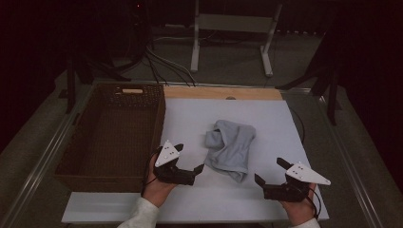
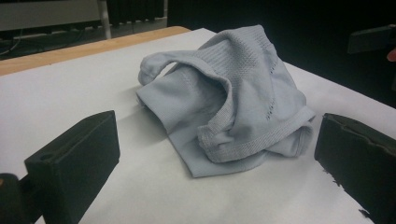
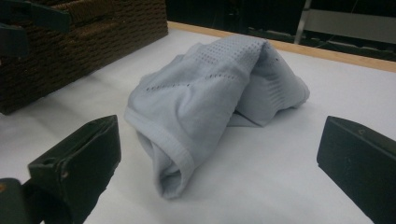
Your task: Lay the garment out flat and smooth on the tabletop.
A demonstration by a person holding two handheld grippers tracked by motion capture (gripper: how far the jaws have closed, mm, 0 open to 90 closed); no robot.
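Note:
A crumpled light grey knit garment [image 1: 231,147] lies in a heap on the white table top [image 1: 190,123], a little right of its middle. My left gripper [image 1: 189,157] stands open just to the garment's left, jaws wide, nothing between them. In the left gripper view the garment [image 2: 233,107] lies ahead of the two black jaws. My right gripper [image 1: 269,171] is open near the front right of the table, below and right of the garment. The right gripper view has the garment [image 3: 210,98] ahead, apart from the jaws.
A dark brown wicker basket [image 1: 114,133] stands along the table's left side, its inside bare; its wall [image 3: 70,51] appears at the left of the right gripper view. A wooden strip [image 1: 223,92] runs along the table's far edge. Metal stand legs [image 1: 233,42] and cables lie beyond.

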